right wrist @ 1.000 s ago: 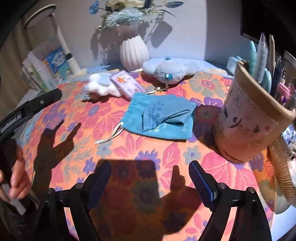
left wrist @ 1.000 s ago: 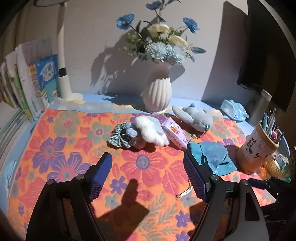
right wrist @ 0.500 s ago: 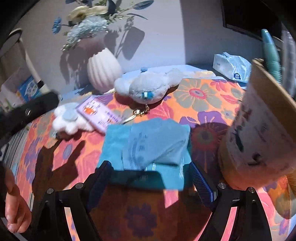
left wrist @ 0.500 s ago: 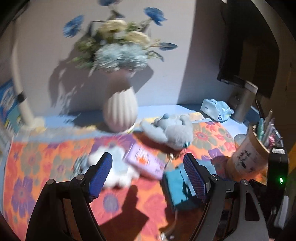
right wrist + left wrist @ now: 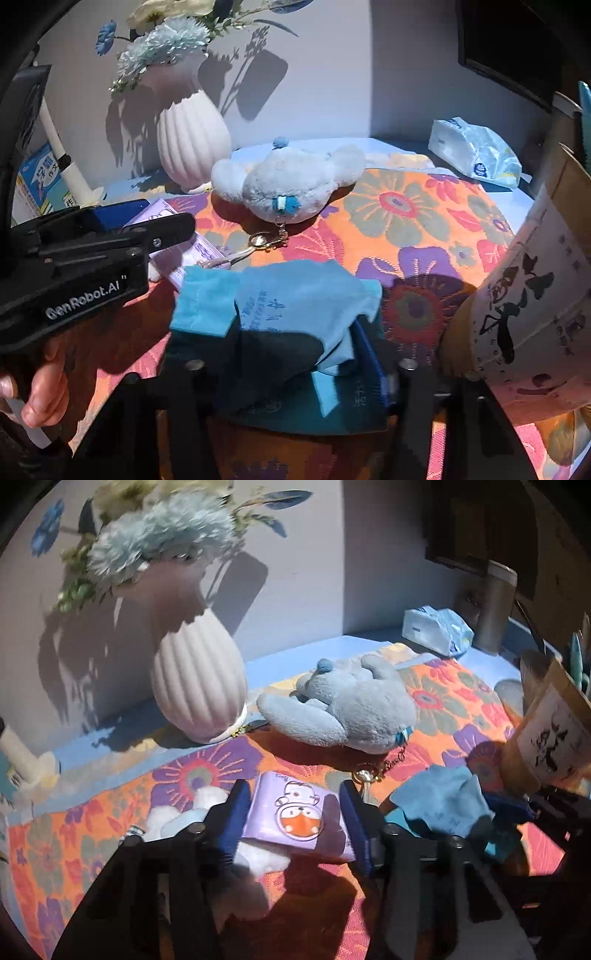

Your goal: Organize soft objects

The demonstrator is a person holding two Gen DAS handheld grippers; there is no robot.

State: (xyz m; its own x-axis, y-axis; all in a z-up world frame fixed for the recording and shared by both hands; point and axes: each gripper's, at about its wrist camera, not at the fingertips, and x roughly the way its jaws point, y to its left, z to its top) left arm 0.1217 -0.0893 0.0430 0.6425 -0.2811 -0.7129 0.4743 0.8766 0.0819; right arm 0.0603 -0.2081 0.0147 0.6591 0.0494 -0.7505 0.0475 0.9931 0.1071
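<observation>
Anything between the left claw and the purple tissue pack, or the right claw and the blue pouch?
Nothing visible. The left claw, whose jaws have just been closing, already brackets the purple tissue pack. The right claw's have too, around the blue pouch. The white plush only lies beside the pack.

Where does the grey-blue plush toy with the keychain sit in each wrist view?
Left wrist: plush toy centre-right, beyond the purple tissue pack.
Right wrist: plush toy upper centre, behind the blue pouch.
Shared landmark: white ribbed vase, to the toy's left.
</observation>
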